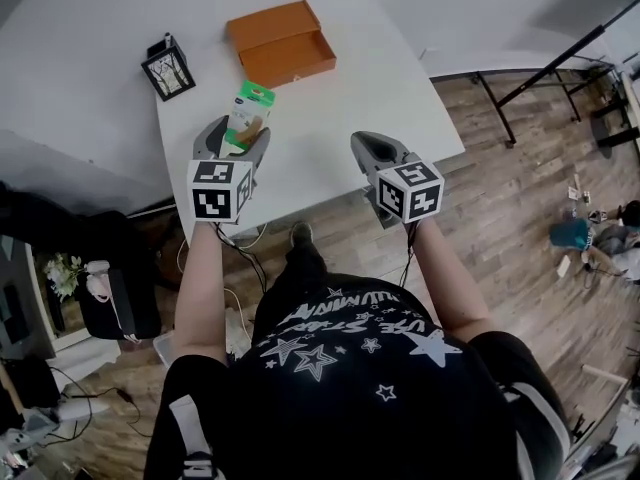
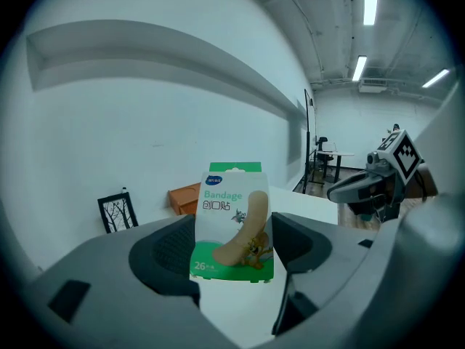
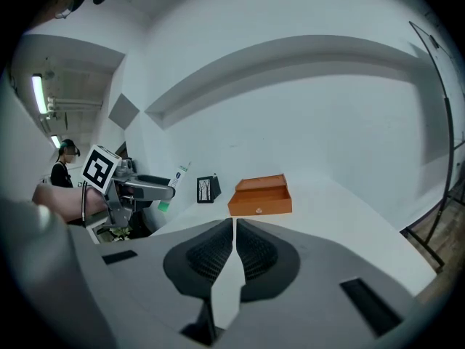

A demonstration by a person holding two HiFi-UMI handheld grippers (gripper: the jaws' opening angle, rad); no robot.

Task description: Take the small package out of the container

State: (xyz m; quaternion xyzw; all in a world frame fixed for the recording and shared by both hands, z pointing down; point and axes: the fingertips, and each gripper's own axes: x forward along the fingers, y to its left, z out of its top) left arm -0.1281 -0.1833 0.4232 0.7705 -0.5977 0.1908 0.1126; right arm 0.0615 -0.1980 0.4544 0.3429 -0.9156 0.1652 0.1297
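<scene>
Left claw (image 1: 240,138): clenched on the small package (image 2: 232,220), one jaw pressing each side of its lower half; held over the near part of the tabletop (image 1: 340,108).
Small package: a flat white and green card packet printed "Bandage" and "26", with a picture of a tan plaster strip on its face; it stands upright between the jaws, its green top edge rising above them. It is outside the container (image 1: 281,42) and well apart from it, on the person's side.
Right claw (image 3: 234,249): jaws pressed together with only a thin seam between the ribbed pads, nothing gripped; it is held level with the left claw near the tabletop's front right edge.
Container: an orange box with its lid open, resting at the far end of the tabletop; a small pale knob shows on its front wall in the right gripper view.
Lantern (image 1: 167,68): a small black frame with a bare-tree pattern on its pane, standing upright on the tabletop to the left of the container, apart from it.
Tabletop: white, set against a pale wall.
Marker cubes (image 1: 219,189): one on the rear of each claw, above the person's bare forearms.
Floor (image 1: 520,218): wood planks, to the right of the tabletop.
</scene>
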